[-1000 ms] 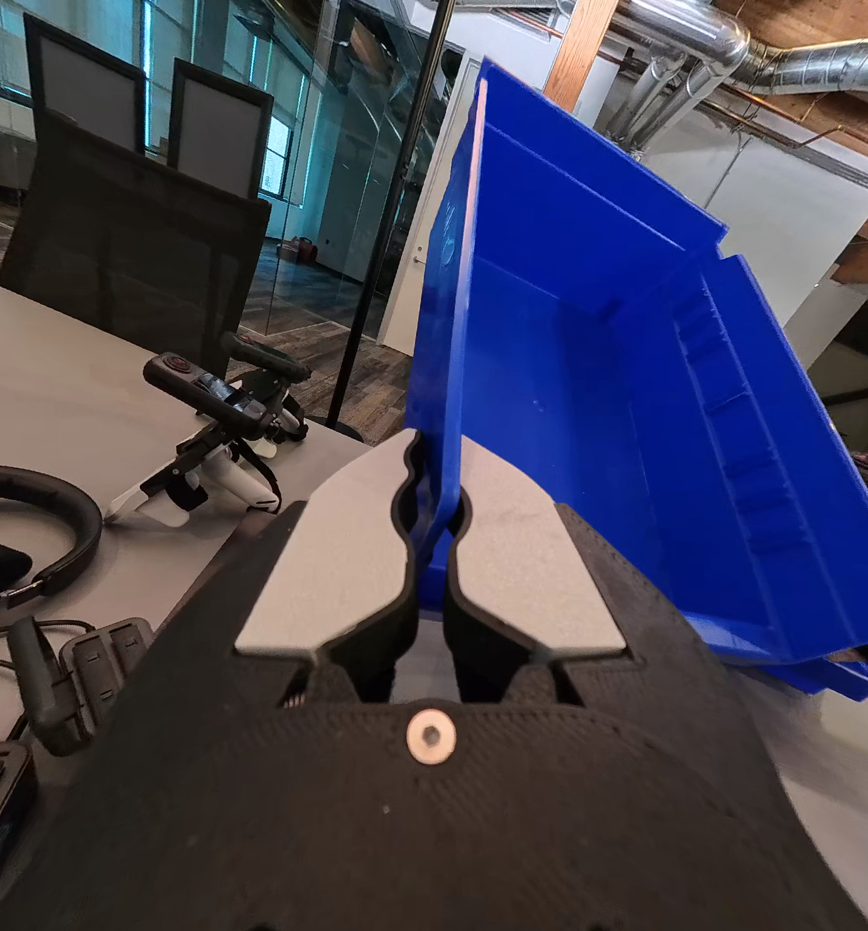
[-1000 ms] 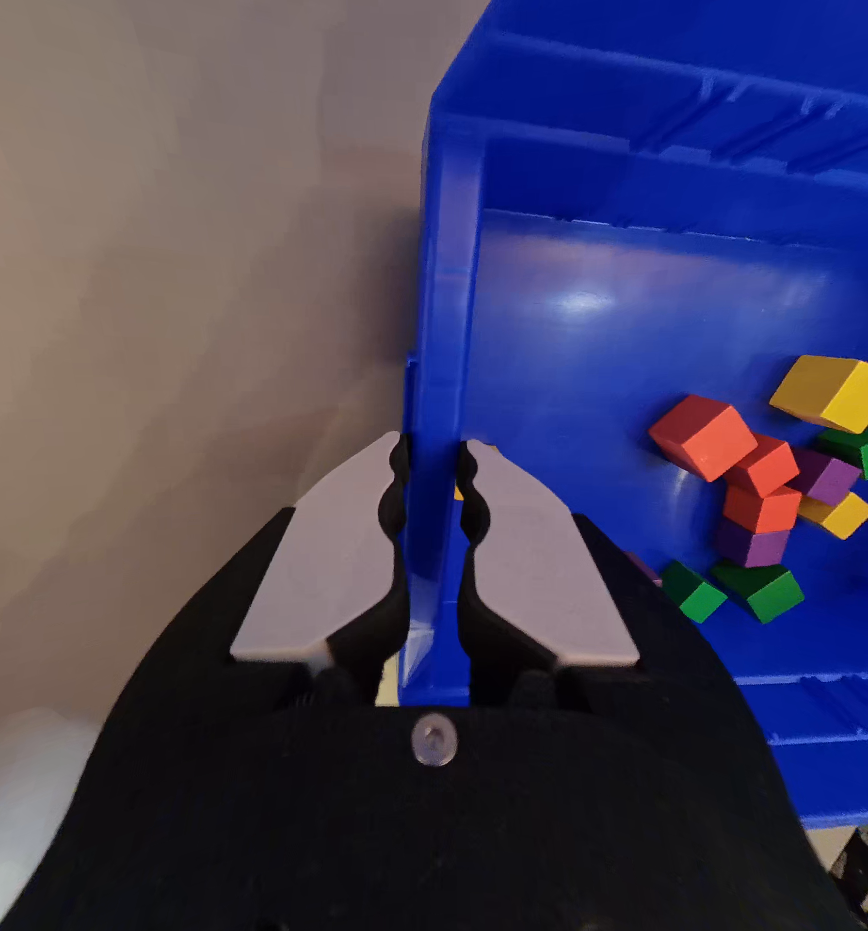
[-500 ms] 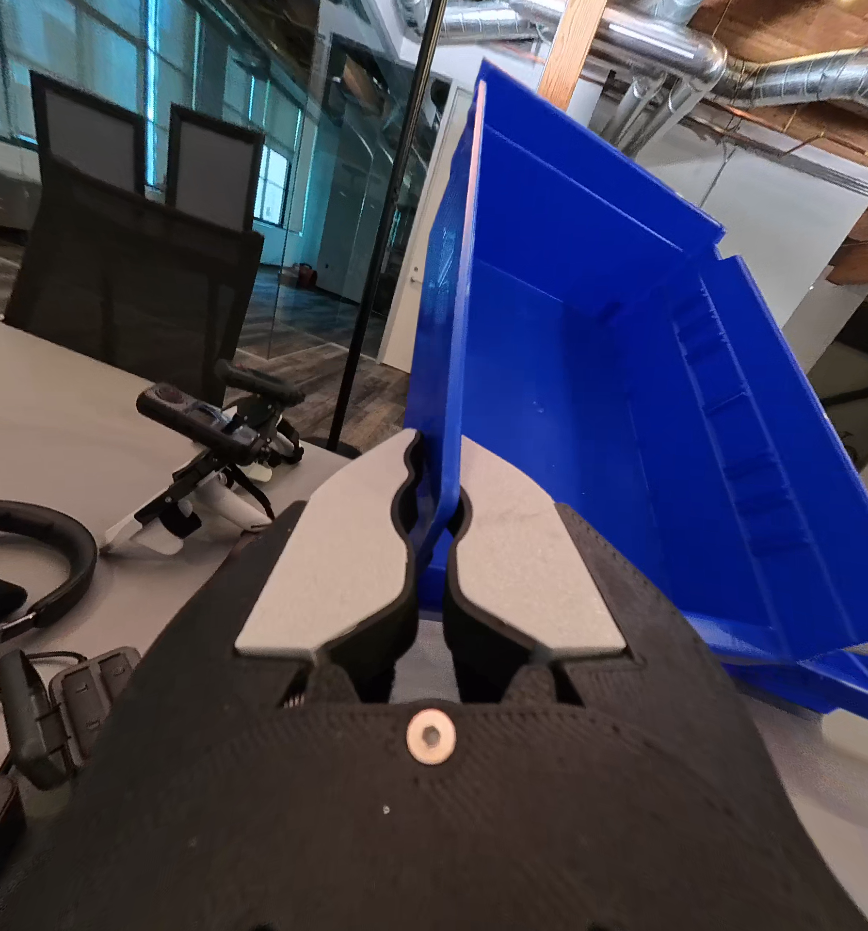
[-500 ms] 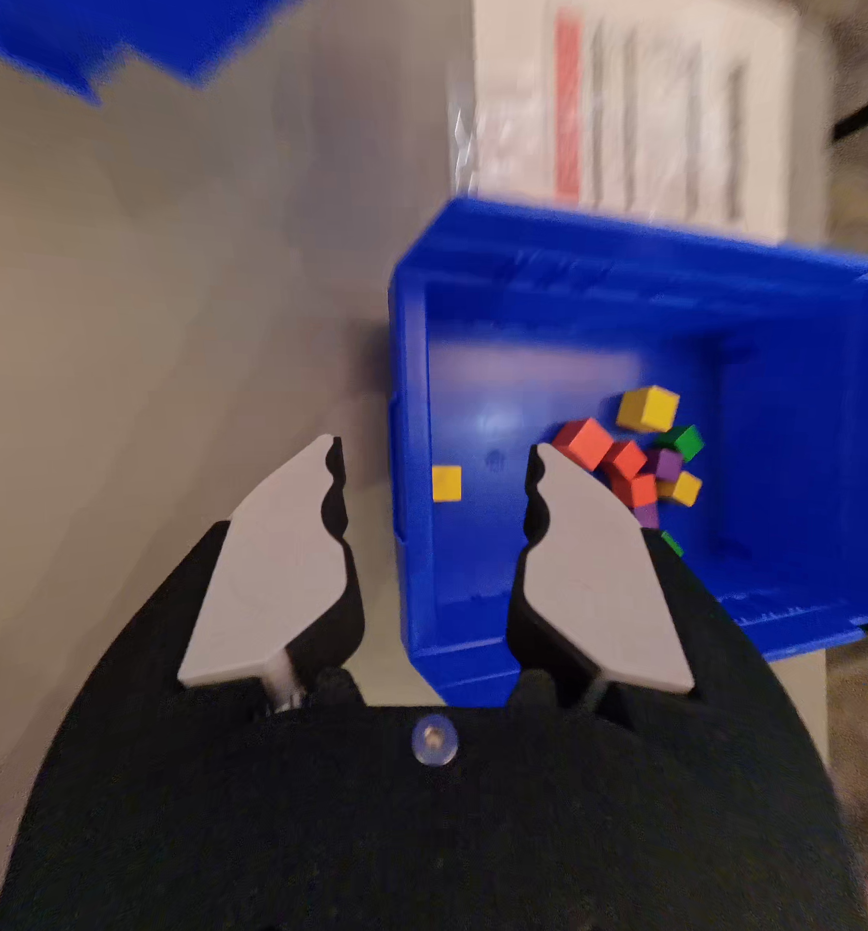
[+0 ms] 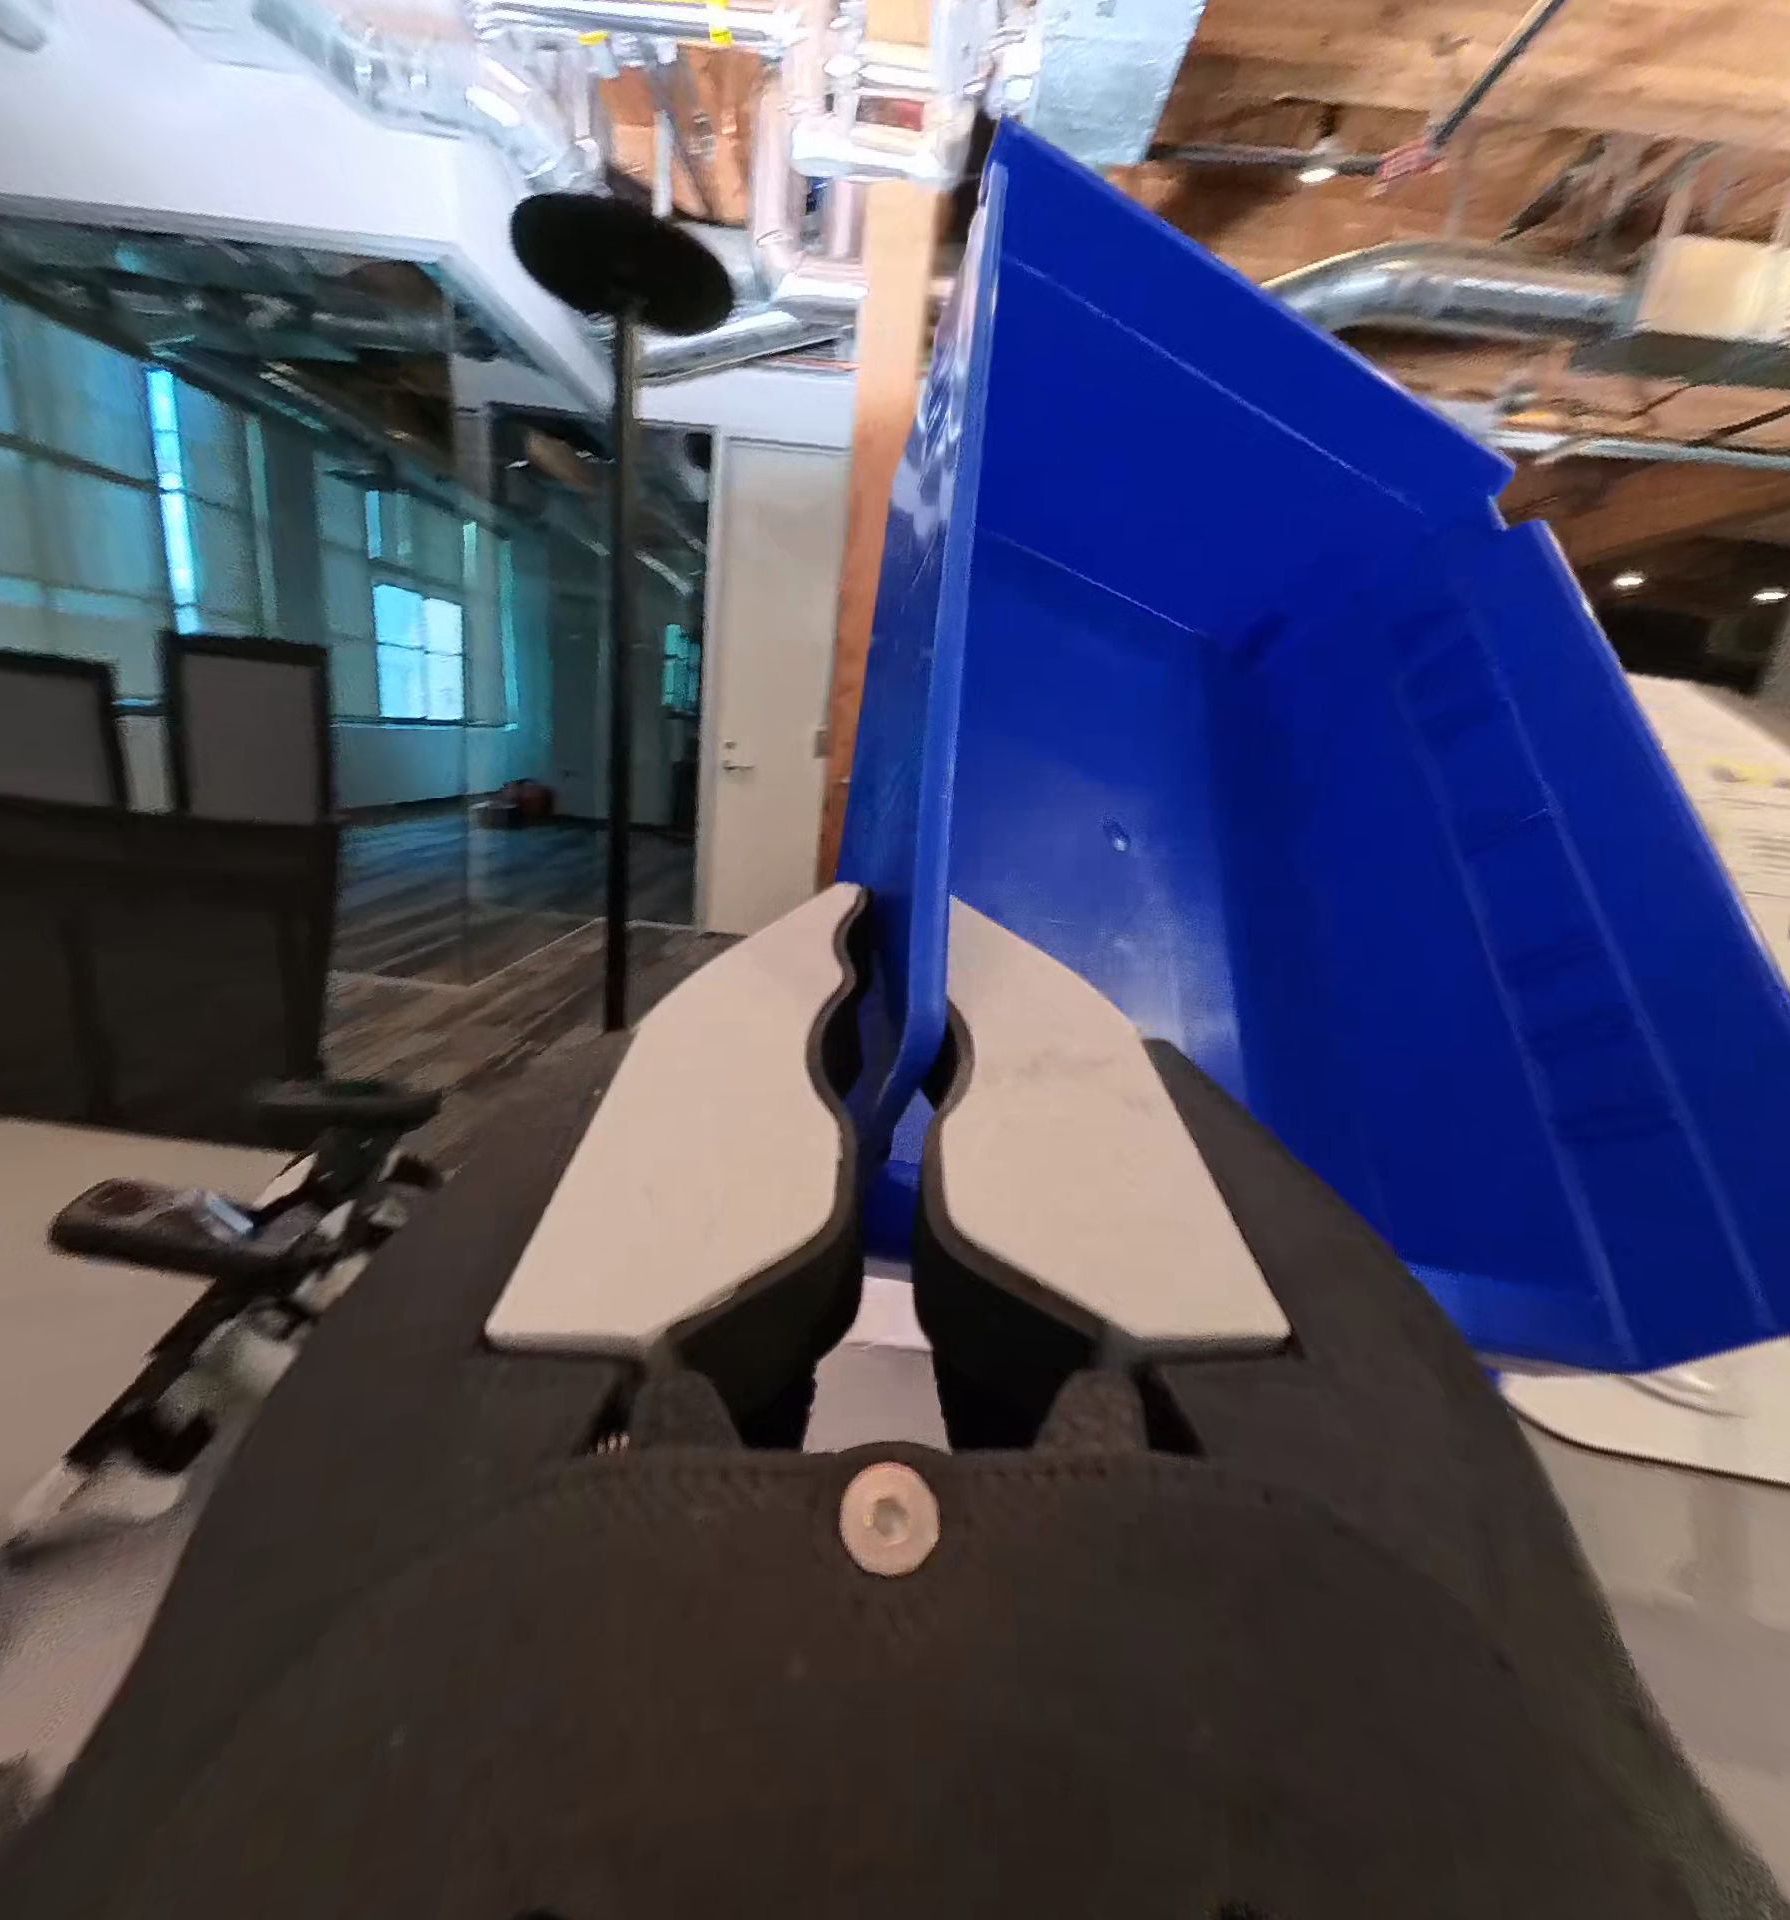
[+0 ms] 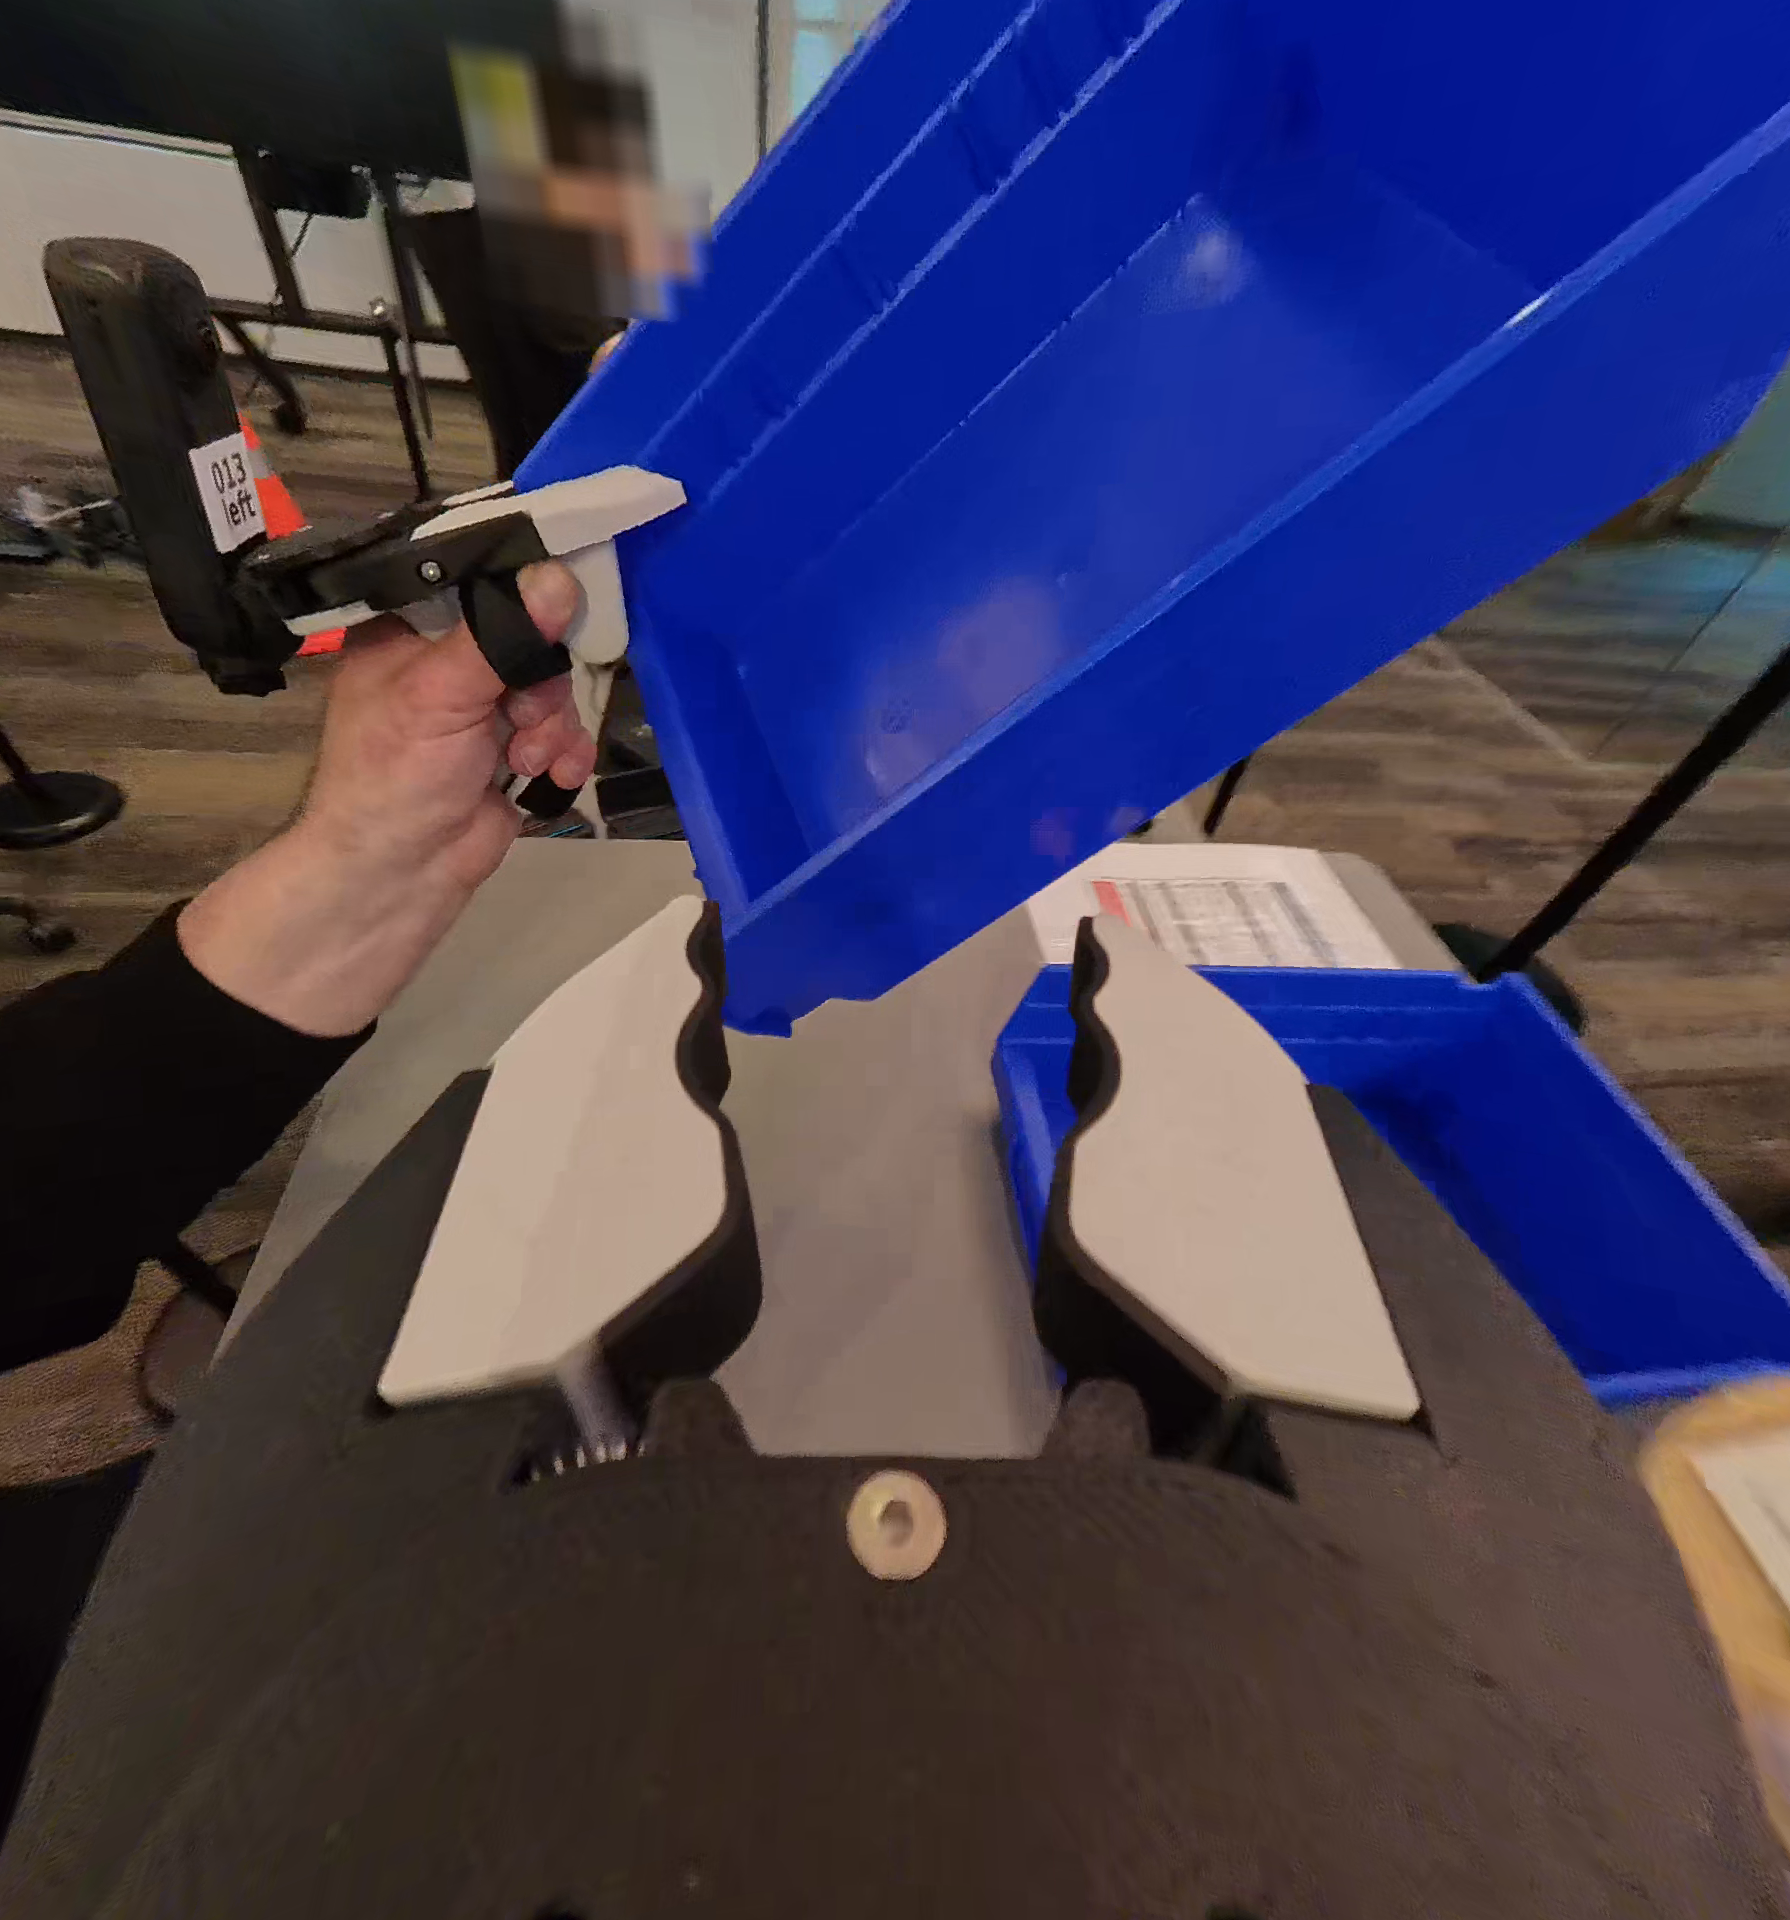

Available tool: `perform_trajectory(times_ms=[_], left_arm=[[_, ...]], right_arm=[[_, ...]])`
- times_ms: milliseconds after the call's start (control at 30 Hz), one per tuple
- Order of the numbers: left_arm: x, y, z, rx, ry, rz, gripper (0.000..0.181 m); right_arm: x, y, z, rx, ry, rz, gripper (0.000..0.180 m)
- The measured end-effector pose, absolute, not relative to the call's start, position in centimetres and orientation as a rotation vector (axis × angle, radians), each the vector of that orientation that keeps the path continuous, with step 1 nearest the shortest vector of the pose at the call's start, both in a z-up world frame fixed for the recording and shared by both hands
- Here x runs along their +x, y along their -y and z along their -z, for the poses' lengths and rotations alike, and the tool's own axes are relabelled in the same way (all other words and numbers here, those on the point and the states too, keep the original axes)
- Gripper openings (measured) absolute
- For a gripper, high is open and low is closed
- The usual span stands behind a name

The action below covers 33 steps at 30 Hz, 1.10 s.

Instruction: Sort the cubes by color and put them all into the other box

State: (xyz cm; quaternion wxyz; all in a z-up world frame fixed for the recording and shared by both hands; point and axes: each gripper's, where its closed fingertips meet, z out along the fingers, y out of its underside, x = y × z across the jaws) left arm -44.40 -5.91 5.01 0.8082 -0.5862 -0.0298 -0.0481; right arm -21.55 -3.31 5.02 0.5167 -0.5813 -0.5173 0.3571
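I have the empty bin (image 6: 1130,499) up off the bench (image 6: 870,1195), steeply tilted, my left tool (image 5: 906,997) pinching only its thin side wall; the second bin (image 6: 1493,1122) sits below on the bench, its contents hidden, so I can't see any cubes. My right tool (image 6: 896,987) is spread and grips nothing. With one narrow pinch on a rim, I judge the bin could pivot or slip and drop onto the lower bin.

The tilted blue bin (image 6: 1130,499), held above the table (image 6: 870,1195), overhangs the bare strip beside the second bin (image 6: 1556,1132) at the table's right edge.
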Motion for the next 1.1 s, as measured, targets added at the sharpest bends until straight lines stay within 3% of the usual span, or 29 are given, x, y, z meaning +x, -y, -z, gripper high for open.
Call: perform_trajectory(times_ms=[267,433,600,767,967,1100], left_arm=[[-24.3,5.1,-10.2,-1.160,-0.239,0.375,0.004],[-7.8,2.6,-9.5,-1.204,-0.420,0.573,0.004],[7.5,0.8,-3.9,-1.351,-0.564,0.751,0.004],[18.4,0.4,4.6,-1.554,-0.669,0.933,0.004],[21.9,-1.0,13.3,-1.796,-0.655,1.009,0.005],[22.2,-1.6,15.9,-1.886,-0.648,1.027,0.009]], right_arm=[[-0.2,7.4,-8.9,-1.332,0.969,-0.676,0.066],[15.7,9.4,-9.3,-1.369,0.654,-0.643,0.078],[29.3,12.4,-7.4,-1.404,0.381,-0.646,0.084],[34.9,11.9,-0.7,-1.565,0.252,-0.656,0.084],[38.9,9.1,7.0,-1.734,0.113,-0.754,0.084],[39.3,7.0,10.6,-1.845,0.078,-0.791,0.091]])
